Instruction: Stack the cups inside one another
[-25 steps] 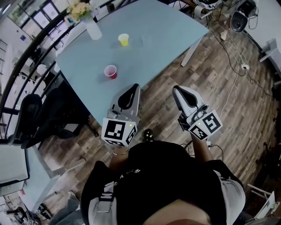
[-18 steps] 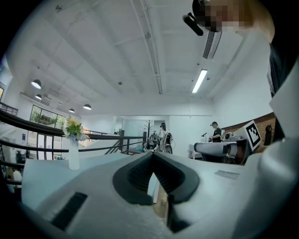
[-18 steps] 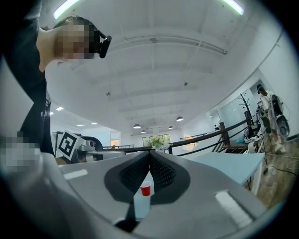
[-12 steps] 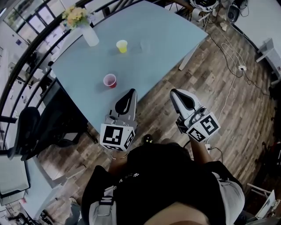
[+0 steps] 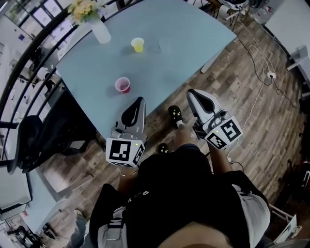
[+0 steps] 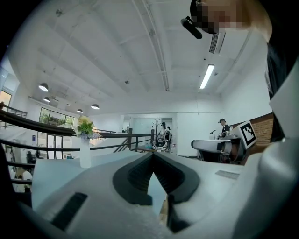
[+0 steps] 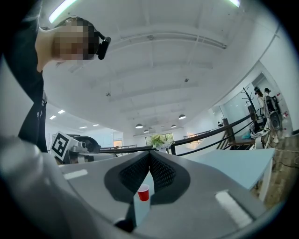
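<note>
Smooth matt pale-blue table (image 5: 184, 43), wood-plank floor (image 5: 252, 97), glossy plastic red cup (image 5: 122, 85) and yellow cup (image 5: 138, 44).

We see a pale blue bench (image 5: 184, 53) standing on a wooden floor (image 5: 242, 87), with one white leg (image 5: 212, 61) showing under its right edge. A red cup (image 5: 122, 85) stands upright, mouth up, near the bench's near edge. A yellow cup (image 5: 138, 44) stands upright farther back, well apart from the red one. A white vase (image 5: 100, 31) with flowers (image 5: 85, 9) stands at the far left corner
</note>
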`<state>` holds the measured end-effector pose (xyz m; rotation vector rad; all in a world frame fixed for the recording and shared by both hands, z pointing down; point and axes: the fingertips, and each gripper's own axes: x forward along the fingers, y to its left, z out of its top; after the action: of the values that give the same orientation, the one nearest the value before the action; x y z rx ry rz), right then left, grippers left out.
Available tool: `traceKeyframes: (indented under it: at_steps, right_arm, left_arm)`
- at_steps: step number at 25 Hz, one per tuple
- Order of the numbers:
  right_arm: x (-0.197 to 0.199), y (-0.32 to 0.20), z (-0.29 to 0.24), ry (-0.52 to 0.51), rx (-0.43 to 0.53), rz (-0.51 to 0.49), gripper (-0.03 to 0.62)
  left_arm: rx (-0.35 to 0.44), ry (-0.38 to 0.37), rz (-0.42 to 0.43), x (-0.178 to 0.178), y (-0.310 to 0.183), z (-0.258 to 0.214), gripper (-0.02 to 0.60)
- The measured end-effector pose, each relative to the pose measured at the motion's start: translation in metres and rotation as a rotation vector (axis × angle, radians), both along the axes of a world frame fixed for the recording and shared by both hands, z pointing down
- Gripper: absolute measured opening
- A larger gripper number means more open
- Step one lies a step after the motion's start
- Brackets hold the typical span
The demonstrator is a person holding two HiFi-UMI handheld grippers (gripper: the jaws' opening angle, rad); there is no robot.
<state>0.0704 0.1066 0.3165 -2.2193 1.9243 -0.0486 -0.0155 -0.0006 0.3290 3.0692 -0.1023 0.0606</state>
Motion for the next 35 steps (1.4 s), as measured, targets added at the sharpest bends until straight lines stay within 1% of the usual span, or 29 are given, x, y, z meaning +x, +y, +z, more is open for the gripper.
traceKeyframes:
  at_steps: [7,10,14,22,25,28,31,35]
  right_arm:
    - [0.026,-0.053,0.005,0.01,-0.012,-0.108,0.0]
    - [0.043,-0.07,0.008,0.012,-0.018,-0.137,0.004]
    - [0.071,-0.09,0.016,0.004,-0.034,-0.155,0.034]
    - [0.127,-0.123,0.042,-0.026,-0.064,-0.164,0.054]
    - [0.149,-0.132,0.049,-0.034,-0.077,-0.16,0.07]
    - [0.168,-0.143,0.054,-0.039,-0.085,-0.161,0.101]
    - [0.182,-0.15,0.059,-0.035,-0.096,-0.168,0.109]
    - [0.202,-0.161,0.067,-0.021,-0.121,-0.172,0.132]
  left_arm:
    - [0.009,-0.008,-0.139,-0.001,-0.041,0.0,-0.011]
    - [0.005,-0.007,-0.196,0.003,-0.054,0.001,-0.011]
    - [0.003,-0.017,-0.259,0.009,-0.069,0.005,-0.011]
    - [0.013,-0.039,-0.362,0.03,-0.096,0.012,-0.011]
    - [0.022,-0.054,-0.388,0.041,-0.102,0.011,-0.011]
    - [0.036,-0.058,-0.418,0.053,-0.109,0.006,-0.011]
    - [0.055,-0.074,-0.438,0.061,-0.111,0.002,-0.011]
    - [0.061,-0.082,-0.47,0.07,-0.113,0.001,-0.011]
